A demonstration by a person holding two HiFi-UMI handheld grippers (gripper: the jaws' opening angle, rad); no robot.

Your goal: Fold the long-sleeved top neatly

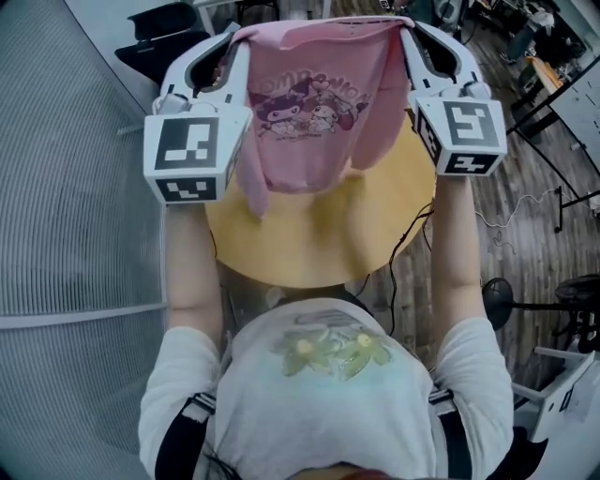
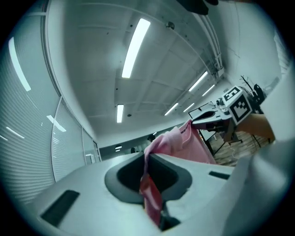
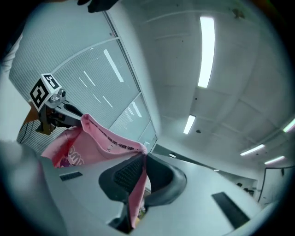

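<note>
The left tongs (image 1: pixel 236 37) are clenched on the long-sleeved top (image 1: pixel 314 103). In the left gripper view a fold of pink cloth is pinched between the two dark pads and runs on past the tips. Behind these tongs sits their marker cube (image 1: pixel 192 155), with the person's left forearm (image 1: pixel 192 272) below it.

From the left tongs the top stretches across to the right tongs (image 1: pixel 405 28), its upper edge pulled nearly straight between the two grips. The rest hangs down from that edge, with a cartoon print and lettering facing the head camera. A narrow part of the cloth, just inside the left tongs, hangs lower than the rest.

Beneath the hanging top, between and below both tongs, is a round yellow tabletop (image 1: pixel 319 248). Whether the lowest cloth touches it cannot be told.

The right tongs are clamped too. In the right gripper view pink fabric is squeezed between the ribbed pads and trails down through the gap. From there the top's edge, bearing a line of small print, leads away to the left tongs.

Behind the right tongs is a second marker cube (image 1: pixel 464 131), and below it the right forearm (image 1: pixel 459 253). To the right of these tongs lies wooden floor (image 1: pixel 525 216) with cables.
</note>
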